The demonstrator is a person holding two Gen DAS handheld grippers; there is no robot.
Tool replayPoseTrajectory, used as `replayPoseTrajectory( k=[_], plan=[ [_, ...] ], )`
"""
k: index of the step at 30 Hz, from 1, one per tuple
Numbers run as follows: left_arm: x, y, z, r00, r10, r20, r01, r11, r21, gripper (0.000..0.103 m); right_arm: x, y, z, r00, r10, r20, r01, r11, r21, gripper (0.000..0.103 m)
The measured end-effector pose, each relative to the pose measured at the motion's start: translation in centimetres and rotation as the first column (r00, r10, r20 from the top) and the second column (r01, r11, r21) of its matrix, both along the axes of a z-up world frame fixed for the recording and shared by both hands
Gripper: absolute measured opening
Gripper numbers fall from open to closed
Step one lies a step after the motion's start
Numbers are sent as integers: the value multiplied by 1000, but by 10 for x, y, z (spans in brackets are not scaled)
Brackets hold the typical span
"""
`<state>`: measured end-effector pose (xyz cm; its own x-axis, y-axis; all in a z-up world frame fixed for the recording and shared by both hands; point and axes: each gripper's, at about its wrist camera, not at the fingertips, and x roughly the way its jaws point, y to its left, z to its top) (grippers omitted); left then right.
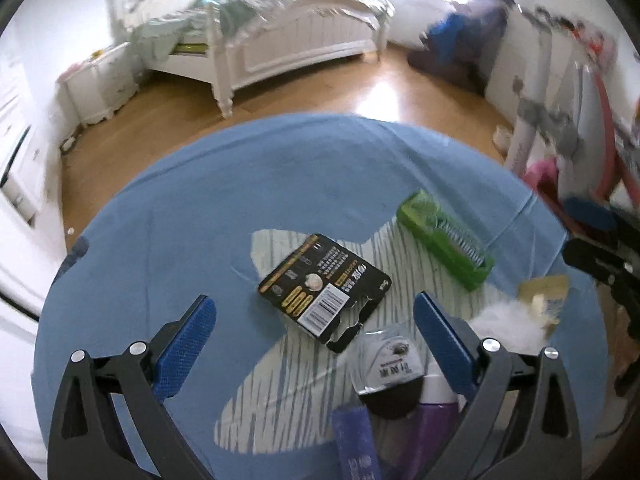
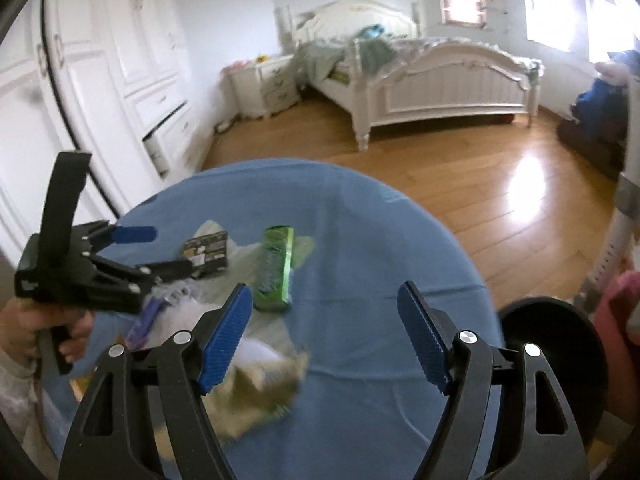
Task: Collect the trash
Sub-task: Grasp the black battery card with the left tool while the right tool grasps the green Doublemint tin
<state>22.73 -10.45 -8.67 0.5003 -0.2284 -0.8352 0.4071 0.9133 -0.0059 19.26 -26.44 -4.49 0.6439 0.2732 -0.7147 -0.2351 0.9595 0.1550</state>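
Left hand-held gripper [image 1: 314, 320] gapes; green wrapper [image 1: 442, 245] lies diagonally.

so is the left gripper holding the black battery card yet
No, the left gripper is open and empty, and the black card lies flat on the blue cloth ahead of its fingers.

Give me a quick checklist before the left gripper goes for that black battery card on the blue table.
1. Left gripper open and holding nothing: ok.
2. Black battery card lies flat, unobstructed from above: ok.
3. Card between the finger lines: ok, slightly ahead.
4. Right gripper open, clear of the card: ok.
5. Green wrapper apart from the card: ok.
6. Trash bin at the table's right edge, whether empty: cannot tell.
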Motion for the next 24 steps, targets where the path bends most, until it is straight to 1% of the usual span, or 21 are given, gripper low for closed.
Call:
replayPoseTrajectory(
  k=[2, 4, 5, 6, 9, 11, 14, 16, 17, 18, 19, 20, 21, 22, 23, 24],
  plan=[
    [2, -7, -9, 998, -60, -25, 61, 997, 46, 98, 12, 11, -2, 1000, 18, -17, -18, 1000, -7, 75],
    [4, -9, -18, 996, -86, -22, 88, 992, 85, 98, 21, 19, -4, 999, 34, -35, -35, 999, -20, 75],
    [7, -6, -19, 996, -89, -22, 90, 994, 56, 98, 26, 25, -6, 998, 45, -44, -46, 999, -25, 75],
    [9, -1, -19, 996, -84, -15, 85, 995, 46, 98, 30, 30, -7, 997, 53, -51, -55, 998, -27, 75],
    [17, 15, -18, 999, -54, 3, 54, 998, 35, 98, 38, 36, -12, 995, 77, -69, -79, 996, -27, 75],
    [18, 21, -18, 998, -59, 12, 58, 998, 28, 97, 46, 43, -17, 992, 93, -84, -95, 995, -29, 75],
    [16, 21, -18, 997, -74, 28, 73, 997, 33, 96, 59, 52, -30, 985, 112, -130, -115, 993, -20, 75],
    [13, 21, -17, 996, -80, 46, 79, 997, 26, 88, 67, 59, -39, 980, 118, -162, -123, 992, -20, 74],
    [12, 23, -15, 995, -76, 65, 75, 997, 21, 73, 70, 63, -42, 976, 124, -180, -132, 991, -34, 67],
    [12, 24, -14, 995, -68, 70, 67, 998, 16, 69, 70, 66, -47, 973, 124, -193, -136, 989, -51, 59],
    [14, 26, -14, 995, -62, 72, 61, 998, 12, 66, 71, 71, -48, 976, 120, -180, -136, 988, -79, 57],
    [15, 28, -14, 995, -56, 78, 56, 998, 5, 63, 70, 75, -49, 979, 115, -171, -137, 983, -122, 48],
    [18, 30, -12, 996, -43, 81, 44, 999, -3, 49, 70, 77, -49, 980, 112, -166, -137, 979, -148, 38],
    [18, 33, -11, 996, -23, 89, 23, 1000, -4, 43, 70, 77, -49, 980, 111, -165, -135, 980, -146, 31],
    [21, 41, -10, 997, 1, 76, 2, 999, -40, 36, 70, 73, -48, 979, 115, -171, -133, 986, -97, 32],
    [22, 45, -9, 998, 13, 68, -9, 998, -61, 31, 68, 68, -48, 979, 112, -170, -125, 990, -71, 32]
  ],
)
